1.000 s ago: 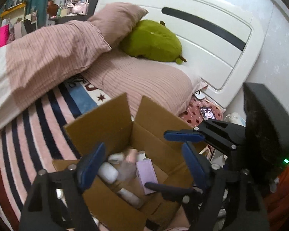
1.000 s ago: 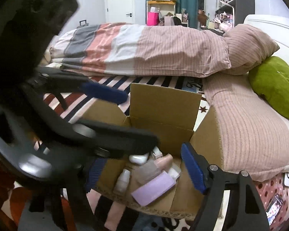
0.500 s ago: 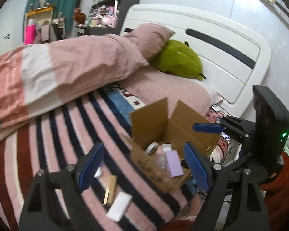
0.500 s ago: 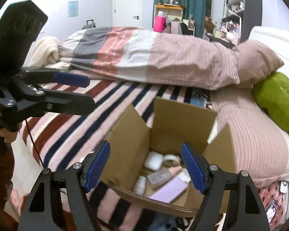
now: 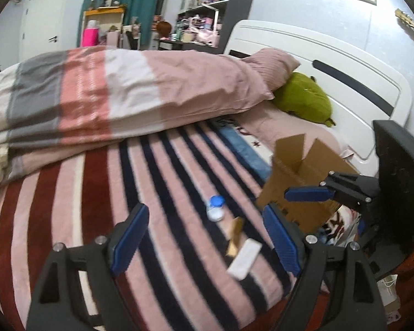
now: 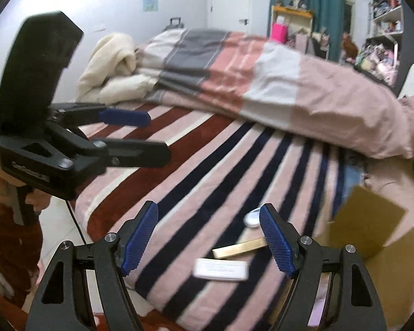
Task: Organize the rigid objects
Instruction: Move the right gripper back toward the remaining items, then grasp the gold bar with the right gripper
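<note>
cardboard box: flaps up (contents hidden) | left gripper: apart, empty | right gripper: apart, empty

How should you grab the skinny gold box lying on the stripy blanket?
Probably from above, pinching the gold box across its narrow width near the middle. It lies flat on the blanket, and the white box sits close against one end, so the long sides are the freer ones. Both tools are empty.
</note>
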Demonstrator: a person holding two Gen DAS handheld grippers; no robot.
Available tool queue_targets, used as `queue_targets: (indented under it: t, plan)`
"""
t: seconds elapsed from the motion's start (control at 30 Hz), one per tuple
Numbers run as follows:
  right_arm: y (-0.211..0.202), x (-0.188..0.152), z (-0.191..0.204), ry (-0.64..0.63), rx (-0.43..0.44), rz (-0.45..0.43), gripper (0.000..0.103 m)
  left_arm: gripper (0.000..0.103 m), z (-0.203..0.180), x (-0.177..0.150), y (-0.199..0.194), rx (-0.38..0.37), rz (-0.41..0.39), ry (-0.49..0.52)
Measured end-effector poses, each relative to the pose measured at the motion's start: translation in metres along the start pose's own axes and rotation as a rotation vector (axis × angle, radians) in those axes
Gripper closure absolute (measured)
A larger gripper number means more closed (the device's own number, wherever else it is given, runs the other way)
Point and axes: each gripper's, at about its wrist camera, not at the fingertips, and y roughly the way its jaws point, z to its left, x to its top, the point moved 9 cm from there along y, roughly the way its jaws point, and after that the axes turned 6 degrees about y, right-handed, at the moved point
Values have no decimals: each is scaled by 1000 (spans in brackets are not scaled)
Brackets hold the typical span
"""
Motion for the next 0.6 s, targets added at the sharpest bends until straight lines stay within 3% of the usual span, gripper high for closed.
queue_targets:
  t: [0.13, 0.37, 0.6]
  plan:
    - [40, -20, 1, 21, -7, 84, 29, 21, 17, -25, 1, 26, 14, -14]
    - [98, -66, -42, 117, -109, 244, 29, 21, 33, -56, 10, 5, 41, -63]
    - [136, -86, -69, 289, -83, 319, 30, 21, 36, -64, 16, -11, 52, -85]
